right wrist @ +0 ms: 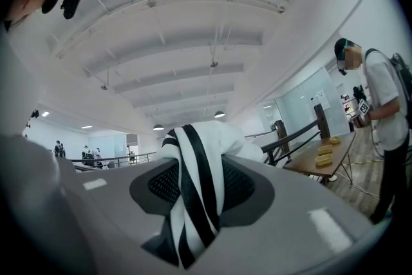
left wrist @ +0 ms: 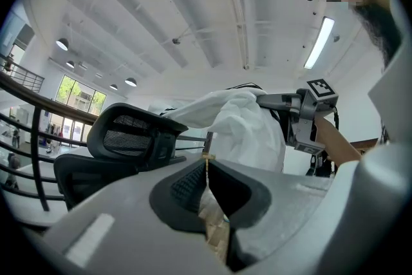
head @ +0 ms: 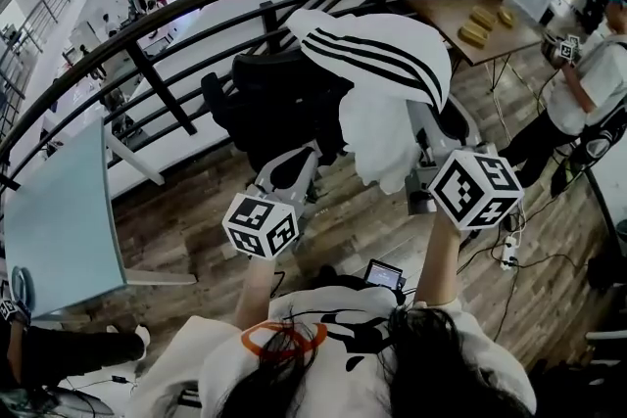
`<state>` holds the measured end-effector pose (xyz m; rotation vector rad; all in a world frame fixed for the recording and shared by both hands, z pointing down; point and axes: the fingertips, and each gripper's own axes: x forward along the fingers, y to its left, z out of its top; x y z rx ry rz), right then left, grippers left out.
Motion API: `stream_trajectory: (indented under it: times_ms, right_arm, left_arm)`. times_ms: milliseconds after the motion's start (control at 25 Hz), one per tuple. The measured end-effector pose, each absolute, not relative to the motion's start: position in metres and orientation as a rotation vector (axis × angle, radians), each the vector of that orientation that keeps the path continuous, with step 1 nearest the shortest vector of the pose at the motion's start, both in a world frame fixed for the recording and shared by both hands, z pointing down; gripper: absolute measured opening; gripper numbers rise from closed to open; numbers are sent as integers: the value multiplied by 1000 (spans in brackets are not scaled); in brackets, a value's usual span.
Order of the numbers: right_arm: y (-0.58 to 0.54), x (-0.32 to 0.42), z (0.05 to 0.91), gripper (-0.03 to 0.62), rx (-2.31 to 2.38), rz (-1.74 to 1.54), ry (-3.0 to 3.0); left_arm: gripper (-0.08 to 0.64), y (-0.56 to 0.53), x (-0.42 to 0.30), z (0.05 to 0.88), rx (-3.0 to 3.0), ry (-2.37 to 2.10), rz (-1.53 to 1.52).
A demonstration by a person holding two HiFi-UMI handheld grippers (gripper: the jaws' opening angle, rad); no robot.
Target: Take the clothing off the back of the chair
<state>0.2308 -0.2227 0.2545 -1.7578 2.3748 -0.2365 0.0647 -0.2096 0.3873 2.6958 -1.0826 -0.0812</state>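
Note:
A white jacket with black stripes (head: 382,73) hangs bunched over the right side of a black office chair (head: 274,103). My right gripper (head: 419,113) is shut on a fold of it; in the right gripper view the striped cloth (right wrist: 193,190) runs down between the closed jaws (right wrist: 193,167). The left gripper (head: 306,157) sits just in front of the chair, left of the jacket, and is shut with no cloth in it (left wrist: 207,161). From the left gripper view the chair's headrest (left wrist: 129,135), the lifted jacket (left wrist: 244,125) and the right gripper (left wrist: 286,103) all show.
A curved black railing (head: 196,5) runs behind the chair. A wooden table (head: 446,10) with yellow items stands at the back right, and a person (head: 588,83) stands at the far right. A glass tabletop (head: 59,210) is at left. Cables and a power strip (head: 509,255) lie on the floor.

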Motion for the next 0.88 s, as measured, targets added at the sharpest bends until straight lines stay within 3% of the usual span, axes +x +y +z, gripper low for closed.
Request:
stream_trajectory:
  times_ms: [880]
  right_arm:
    - [-108,138,268,170,-1811,-267,2338]
  left_arm:
    - [0,-101,-44,400,2660,-1080,-100]
